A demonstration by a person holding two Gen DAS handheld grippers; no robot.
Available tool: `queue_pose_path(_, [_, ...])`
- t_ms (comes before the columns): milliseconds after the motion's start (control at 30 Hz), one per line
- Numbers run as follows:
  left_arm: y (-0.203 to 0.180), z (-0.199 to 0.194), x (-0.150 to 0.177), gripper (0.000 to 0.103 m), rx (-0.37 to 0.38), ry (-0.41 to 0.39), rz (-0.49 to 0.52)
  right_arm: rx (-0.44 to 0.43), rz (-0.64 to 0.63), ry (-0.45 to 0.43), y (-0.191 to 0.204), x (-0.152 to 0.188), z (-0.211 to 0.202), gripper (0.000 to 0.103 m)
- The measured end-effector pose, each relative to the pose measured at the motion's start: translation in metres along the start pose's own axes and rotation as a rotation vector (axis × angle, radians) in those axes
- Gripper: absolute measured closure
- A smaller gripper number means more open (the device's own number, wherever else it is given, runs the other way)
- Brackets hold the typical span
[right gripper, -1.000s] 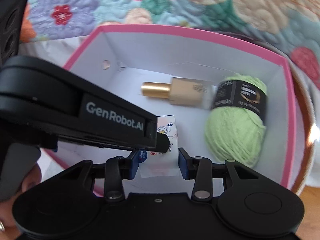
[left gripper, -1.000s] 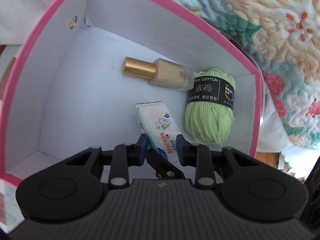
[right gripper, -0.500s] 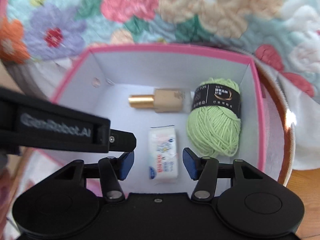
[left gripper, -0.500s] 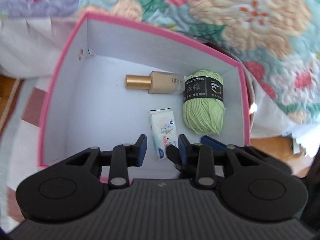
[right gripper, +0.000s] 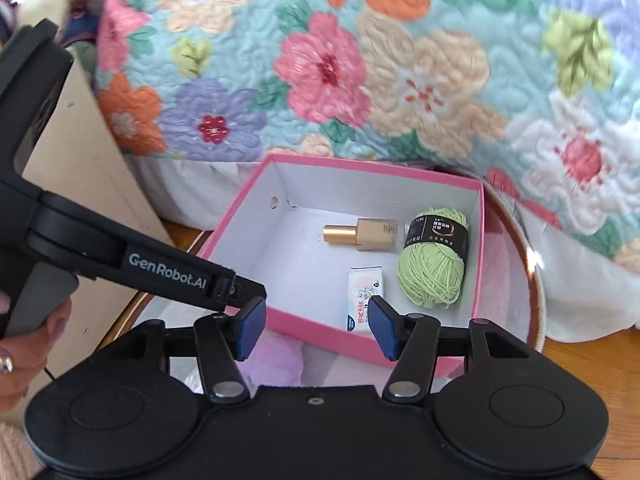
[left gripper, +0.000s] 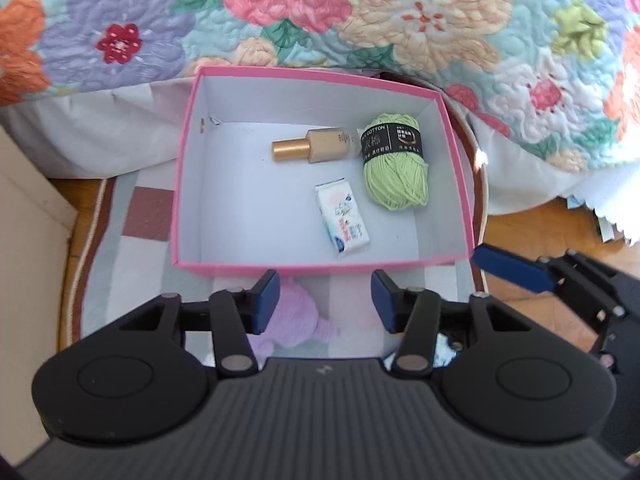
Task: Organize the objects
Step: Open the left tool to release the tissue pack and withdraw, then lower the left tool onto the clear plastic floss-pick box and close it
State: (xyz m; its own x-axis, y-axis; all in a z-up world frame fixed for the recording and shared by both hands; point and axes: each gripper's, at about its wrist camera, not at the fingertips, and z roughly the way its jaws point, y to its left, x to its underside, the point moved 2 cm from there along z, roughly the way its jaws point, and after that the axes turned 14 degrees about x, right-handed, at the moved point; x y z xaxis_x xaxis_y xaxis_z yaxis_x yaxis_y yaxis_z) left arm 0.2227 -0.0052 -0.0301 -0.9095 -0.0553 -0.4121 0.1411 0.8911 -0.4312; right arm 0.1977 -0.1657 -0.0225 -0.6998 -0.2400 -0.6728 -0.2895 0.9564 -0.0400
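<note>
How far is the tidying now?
Done: the bottle, green yarn and tissue pack lie inside the pink box. In hand: nothing; left claw and right claw are open. Left: a purple soft item outside, before the box.

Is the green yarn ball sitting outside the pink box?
No, the green yarn ball lies inside the pink box, in its far right corner next to the gold-capped bottle.
</note>
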Motion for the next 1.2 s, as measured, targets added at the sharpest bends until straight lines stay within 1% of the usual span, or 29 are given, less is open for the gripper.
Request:
queue_pose_path(67, [-0.003,-0.012,0.006,0.051,-0.011,0.005,0.018,0.006,-0.025,-0.009,0.003,0.002,-0.013,0.041])
queue_pose_path(133, [-0.007,-0.025,0.011,0.051,-0.006,-0.006,0.019,0.021,-0.036,-0.031,0.006,0.005,-0.028,0.041])
queue_pose_path(200, [-0.013,-0.038,0.015,0.050,-0.020,-0.014,0.035,0.026,-0.045,-0.052,0.010,0.010,-0.041,0.038])
queue_pose_path(367, [-0.027,-0.069,0.029,0.042,-0.053,-0.029,0.104,0.005,-0.060,-0.050,0.017,0.027,-0.066,0.036])
queue_pose_path(400, [-0.030,-0.074,0.033,0.042,-0.066,-0.037,0.123,-0.004,-0.069,-0.049,0.019,0.031,-0.071,0.035])
queue_pose_path(467, [-0.035,-0.080,0.042,0.037,-0.101,-0.042,0.168,-0.022,-0.080,-0.041,0.023,0.037,-0.080,0.034])
queue_pose_path(533, [-0.037,-0.083,0.053,0.035,-0.103,-0.030,0.186,-0.049,-0.089,-0.029,0.026,0.043,-0.086,0.033])
queue_pose_path(600, [-0.037,-0.083,0.063,0.035,-0.084,-0.010,0.188,-0.067,-0.095,-0.010,0.031,0.050,-0.091,0.032])
queue_pose_path(667, [-0.038,-0.079,0.071,0.035,-0.058,0.022,0.195,-0.075,-0.114,0.011,0.036,0.057,-0.097,0.031])
queue_pose_path(767, [-0.038,-0.076,0.084,0.034,-0.057,0.051,0.208,-0.074,-0.138,0.030,0.041,0.067,-0.106,0.028])
queue_pose_path(867, [-0.034,-0.077,0.094,0.032,-0.054,0.060,0.201,-0.085,-0.137,0.040,0.043,0.074,-0.113,0.022])
queue_pose_path(933, [-0.030,-0.077,0.100,0.030,-0.044,0.064,0.192,-0.100,-0.134,0.050,0.044,0.078,-0.115,0.021])
queue_pose_path(967, [-0.028,-0.077,0.103,0.030,-0.038,0.065,0.185,-0.103,-0.140,0.048,0.046,0.081,-0.115,0.020])
queue_pose_path(1100, [-0.019,-0.072,0.114,0.028,-0.021,0.077,0.192,-0.088,-0.206,-0.005,0.058,0.093,-0.116,0.015])
queue_pose_path(1200, [-0.010,-0.064,0.120,0.027,-0.012,0.082,0.183,-0.113,-0.182,-0.008,0.062,0.097,-0.104,0.013])
